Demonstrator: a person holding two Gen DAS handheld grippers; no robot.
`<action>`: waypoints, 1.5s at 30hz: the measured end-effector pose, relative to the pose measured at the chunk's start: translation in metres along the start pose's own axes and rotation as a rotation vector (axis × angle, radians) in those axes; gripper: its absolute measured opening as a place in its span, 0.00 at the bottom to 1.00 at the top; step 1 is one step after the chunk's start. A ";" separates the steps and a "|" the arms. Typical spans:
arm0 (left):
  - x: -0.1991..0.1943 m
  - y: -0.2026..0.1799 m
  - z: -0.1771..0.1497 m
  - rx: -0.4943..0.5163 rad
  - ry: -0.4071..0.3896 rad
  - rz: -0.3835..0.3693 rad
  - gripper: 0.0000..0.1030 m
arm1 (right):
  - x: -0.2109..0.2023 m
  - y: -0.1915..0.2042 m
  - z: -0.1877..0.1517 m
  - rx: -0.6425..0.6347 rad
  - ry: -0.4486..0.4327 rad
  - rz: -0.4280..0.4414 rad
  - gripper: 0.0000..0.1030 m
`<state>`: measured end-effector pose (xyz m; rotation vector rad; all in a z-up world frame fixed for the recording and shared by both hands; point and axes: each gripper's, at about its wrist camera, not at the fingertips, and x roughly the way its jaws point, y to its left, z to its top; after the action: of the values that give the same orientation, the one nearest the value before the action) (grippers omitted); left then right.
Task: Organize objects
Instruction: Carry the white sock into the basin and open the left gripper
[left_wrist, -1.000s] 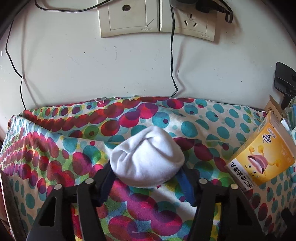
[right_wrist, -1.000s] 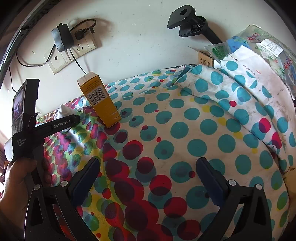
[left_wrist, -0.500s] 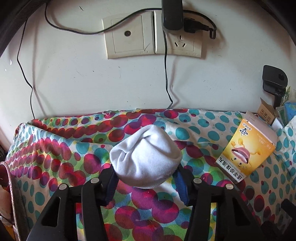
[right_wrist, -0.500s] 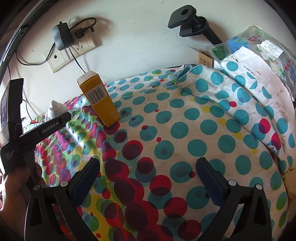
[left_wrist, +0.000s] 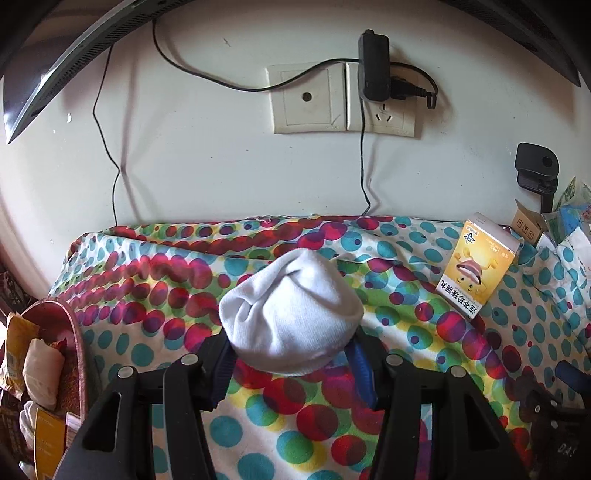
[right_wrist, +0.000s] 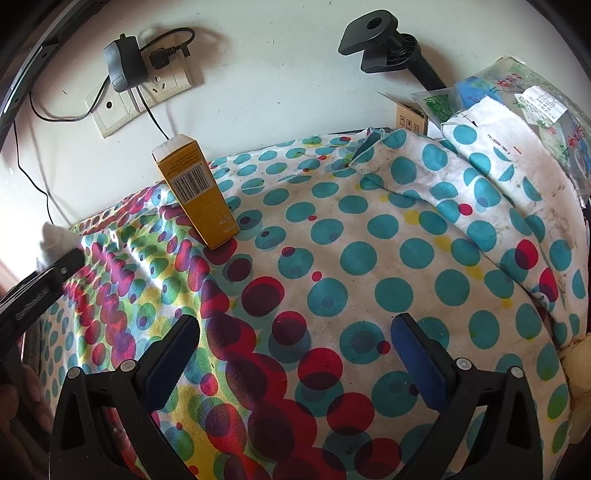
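One sock bundle (left_wrist: 291, 317) inside left claw (left_wrist: 291, 363)

The rolled white sock (left_wrist: 291, 314) hides the left fingers' (left_wrist: 221, 363) blue tips.

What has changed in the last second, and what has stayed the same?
The left tool, shut on the sock, pulled back from the wall toward the left edge of the cloth. The right tool stayed open and still; the box did not move.
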<state>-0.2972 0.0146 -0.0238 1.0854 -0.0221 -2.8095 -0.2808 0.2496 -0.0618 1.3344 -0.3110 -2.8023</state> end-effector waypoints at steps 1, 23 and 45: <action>-0.006 0.005 -0.002 -0.010 0.000 0.003 0.53 | 0.001 0.001 0.000 -0.004 0.002 -0.006 1.00; -0.076 0.153 -0.035 -0.215 0.005 0.147 0.53 | 0.009 0.015 0.000 -0.076 0.035 -0.080 1.00; -0.116 0.289 -0.110 -0.367 0.067 0.333 0.53 | 0.014 0.033 -0.003 -0.161 0.065 -0.126 1.00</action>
<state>-0.1053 -0.2538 -0.0108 0.9815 0.2811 -2.3595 -0.2894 0.2153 -0.0687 1.4519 0.0003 -2.8035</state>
